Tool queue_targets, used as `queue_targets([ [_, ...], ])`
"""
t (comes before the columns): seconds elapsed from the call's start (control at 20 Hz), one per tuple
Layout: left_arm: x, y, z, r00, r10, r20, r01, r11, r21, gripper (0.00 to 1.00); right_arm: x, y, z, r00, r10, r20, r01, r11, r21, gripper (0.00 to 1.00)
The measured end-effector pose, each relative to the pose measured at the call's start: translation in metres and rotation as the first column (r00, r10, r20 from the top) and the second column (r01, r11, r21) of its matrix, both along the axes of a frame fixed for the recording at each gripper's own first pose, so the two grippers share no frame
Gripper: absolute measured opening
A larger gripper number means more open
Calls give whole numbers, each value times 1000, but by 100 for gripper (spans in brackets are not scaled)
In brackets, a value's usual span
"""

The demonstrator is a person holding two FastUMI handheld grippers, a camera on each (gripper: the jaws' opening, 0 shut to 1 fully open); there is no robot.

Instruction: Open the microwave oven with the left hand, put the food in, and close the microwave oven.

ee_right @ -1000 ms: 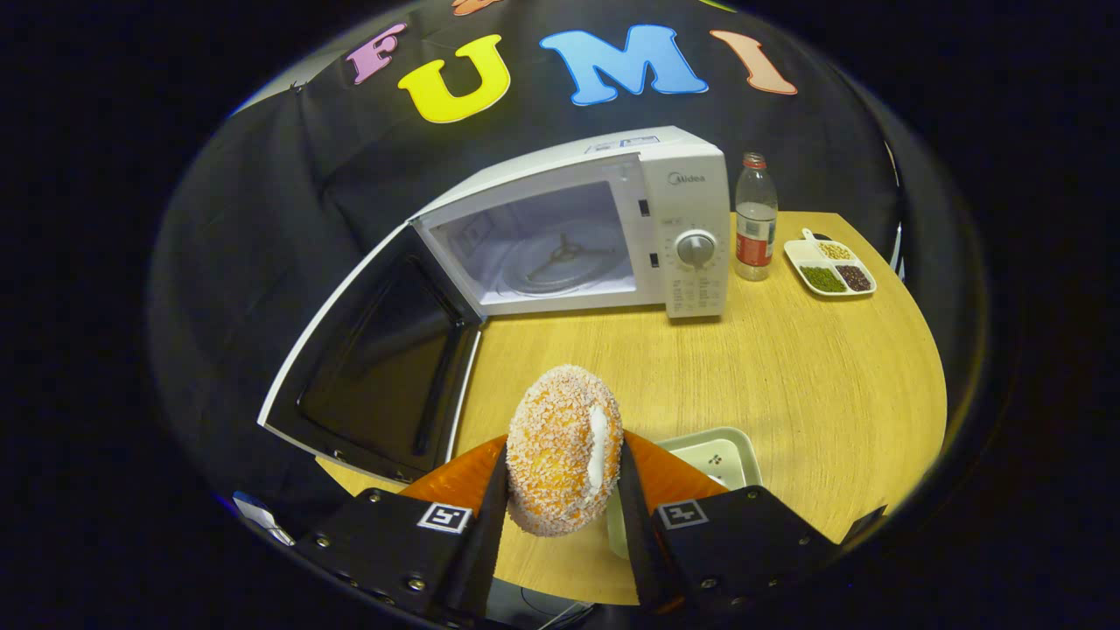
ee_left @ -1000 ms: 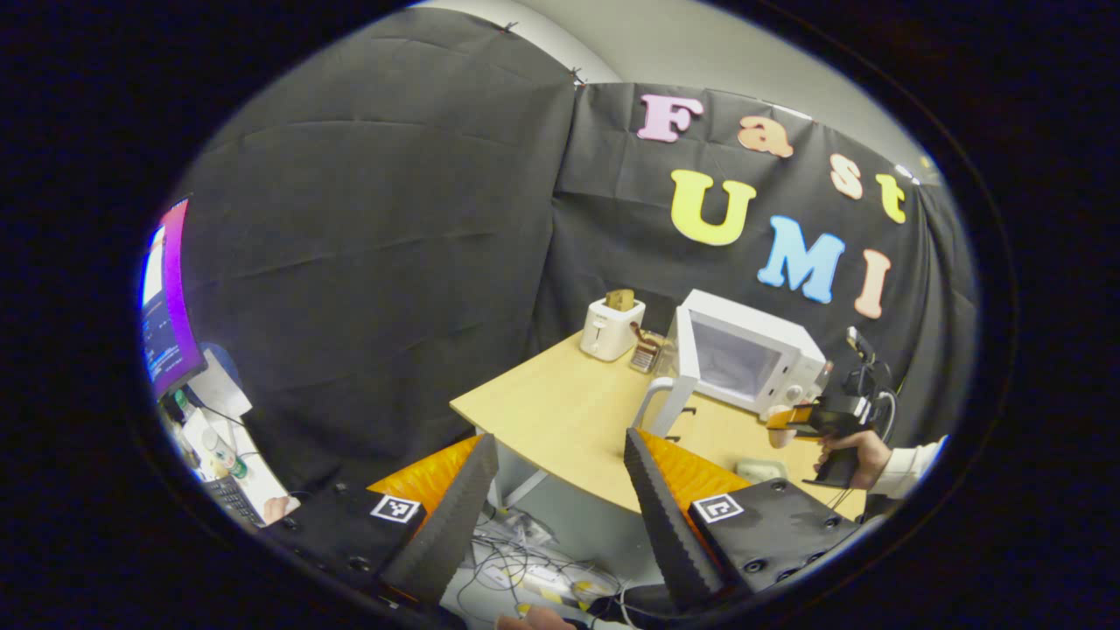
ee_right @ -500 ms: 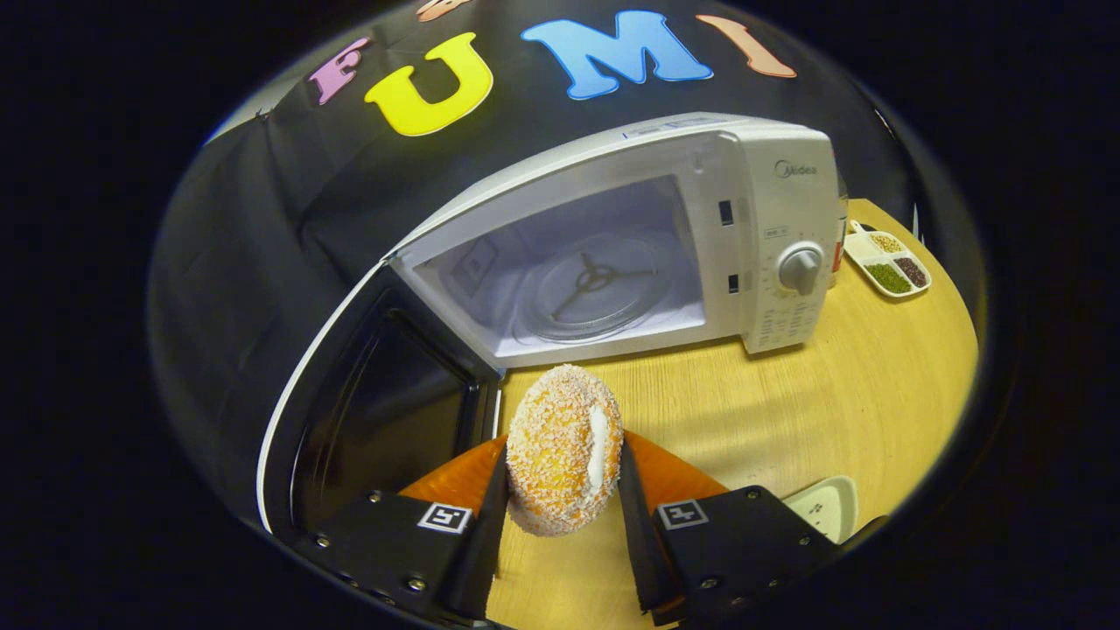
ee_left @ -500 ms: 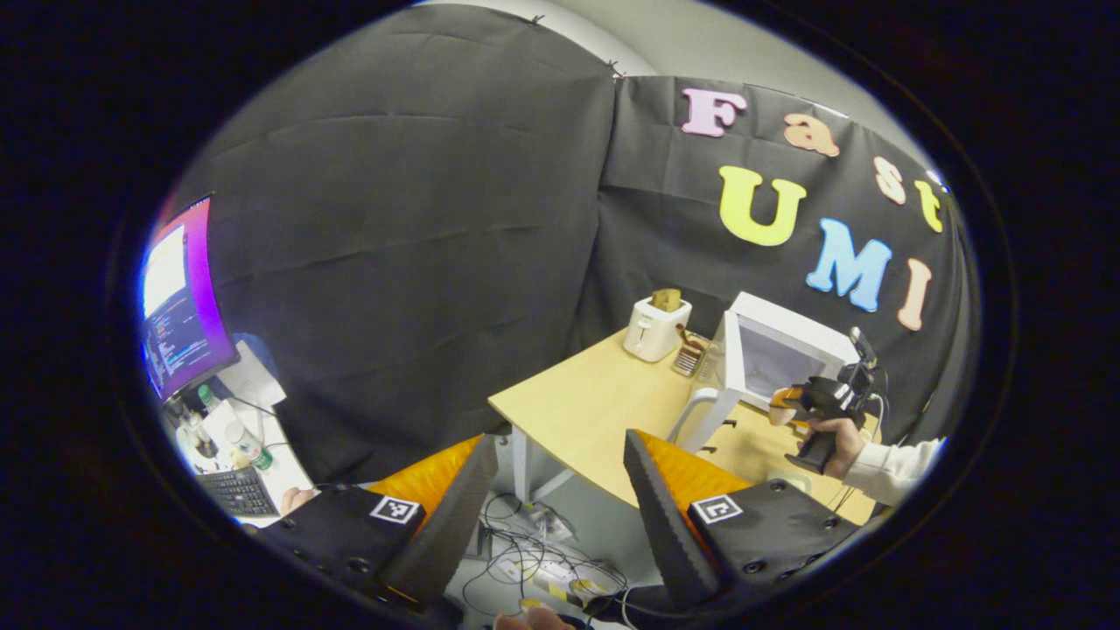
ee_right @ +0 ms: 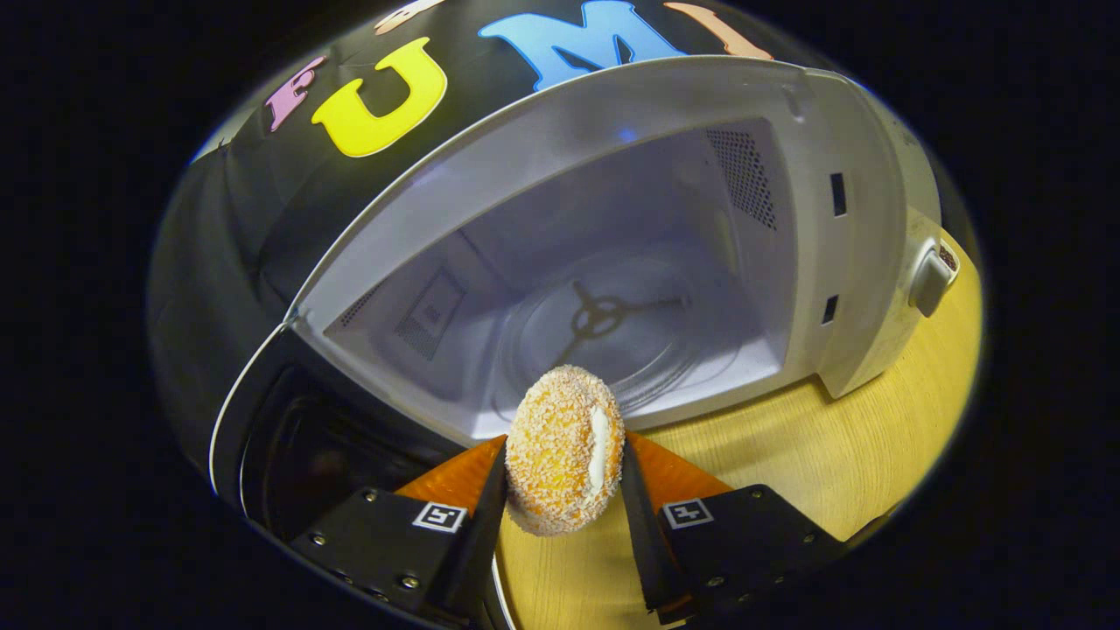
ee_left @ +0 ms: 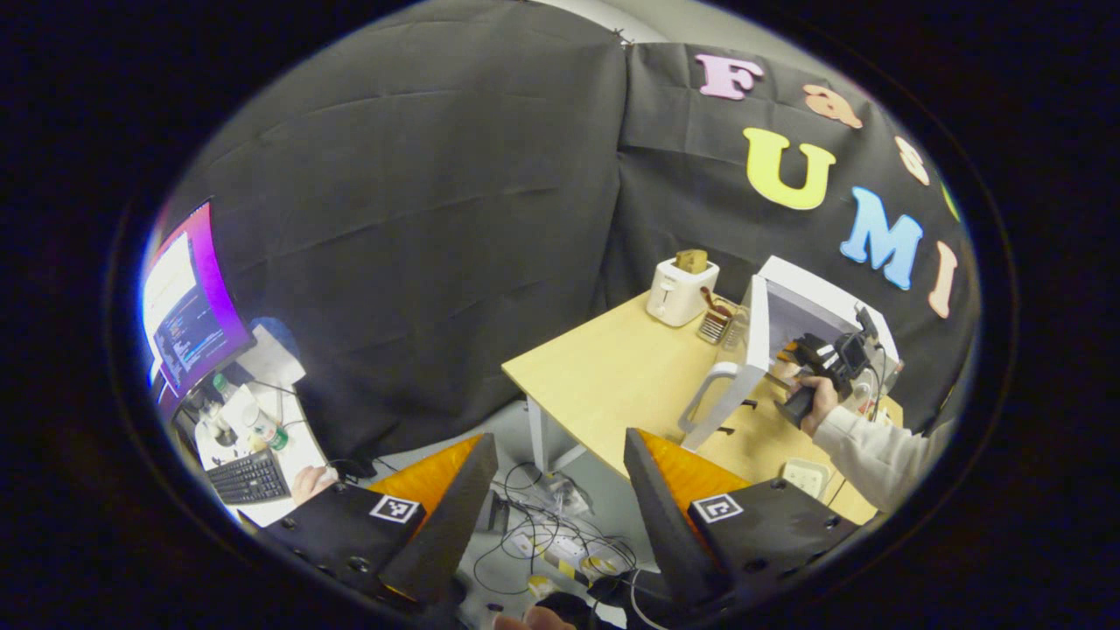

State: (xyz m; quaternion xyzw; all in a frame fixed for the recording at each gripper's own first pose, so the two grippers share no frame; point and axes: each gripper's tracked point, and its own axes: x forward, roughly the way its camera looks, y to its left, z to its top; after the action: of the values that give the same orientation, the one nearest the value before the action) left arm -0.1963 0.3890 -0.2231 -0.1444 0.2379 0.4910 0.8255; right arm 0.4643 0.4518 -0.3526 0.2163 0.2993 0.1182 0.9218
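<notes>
In the right gripper view, my right gripper [ee_right: 563,468] is shut on a round, crumb-coated piece of food [ee_right: 560,429], held just in front of the open white microwave [ee_right: 857,219]. Its cavity and glass turntable [ee_right: 612,324] lie straight ahead, and the dark open door [ee_right: 297,446] hangs at lower left. In the left gripper view, my left gripper [ee_left: 557,442] is open and holds nothing, well back from the table over the floor. Farther off there, the microwave [ee_left: 822,297] stands with its door [ee_left: 744,367] swung out, and a hand holds the right gripper [ee_left: 809,354] at its mouth.
A white toaster [ee_left: 678,289] and a small rack [ee_left: 716,324] stand on the wooden table [ee_left: 604,376] left of the microwave. A small white dish [ee_left: 805,477] lies near the front edge. Cables [ee_left: 542,534] litter the floor. A monitor [ee_left: 184,306] and keyboard [ee_left: 249,477] sit far left.
My right gripper has carried the food forward, up to the microwave's opening. The left gripper has drawn back and away from the table, still open.
</notes>
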Motion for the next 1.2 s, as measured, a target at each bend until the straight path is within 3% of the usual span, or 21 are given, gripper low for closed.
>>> queue_targets([
  [0.2, -7, -6, -6, 998, 16, -58, -16, 1000, -5, 97, 33, -2, -1, 997, -78, 6, 78, 997, 26, 63],
  [0.25, -7, -7, -6, 998, 22, -59, -23, 1000, -10, 98, 39, -3, -1, 995, -101, 11, 101, 995, 16, 69],
  [0.3, -6, -8, -4, 998, 27, -56, -28, 1000, -14, 97, 46, -4, -2, 992, -122, 28, 122, 993, 10, 66],
  [0.45, -6, -11, -6, 998, 29, -64, -30, 999, -15, 98, 62, -12, -7, 980, -186, 70, 189, 981, -34, 73],
  [0.6, -7, -12, -7, 998, 32, -61, -33, 999, -18, 94, 73, -14, -6, 971, -204, 123, 210, 977, -39, 75],
  [0.65, -8, -13, -8, 998, 34, -52, -35, 999, -21, 98, 74, -14, -6, 971, -203, 130, 209, 977, -39, 77],
  [0.7, -10, -13, -9, 998, 36, -45, -37, 999, -22, 98, 73, -12, -5, 973, -188, 135, 195, 980, -35, 78],
  [0.85, -6, -9, -11, 999, 25, -24, -26, 1000, -14, 100, 63, -10, -4, 984, -142, 109, 146, 989, -34, 97],
  [1.0, 2, -2, -8, 1000, 2, 8, -2, 1000, -3, 94, 40, -9, -3, 995, -66, 71, 70, 995, -64, 98],
  [1.2, 31, 22, -10, 996, -82, 46, 81, 996, 23, 97, -1, -14, 15, 993, 65, 101, -48, 986, -160, 98],
])
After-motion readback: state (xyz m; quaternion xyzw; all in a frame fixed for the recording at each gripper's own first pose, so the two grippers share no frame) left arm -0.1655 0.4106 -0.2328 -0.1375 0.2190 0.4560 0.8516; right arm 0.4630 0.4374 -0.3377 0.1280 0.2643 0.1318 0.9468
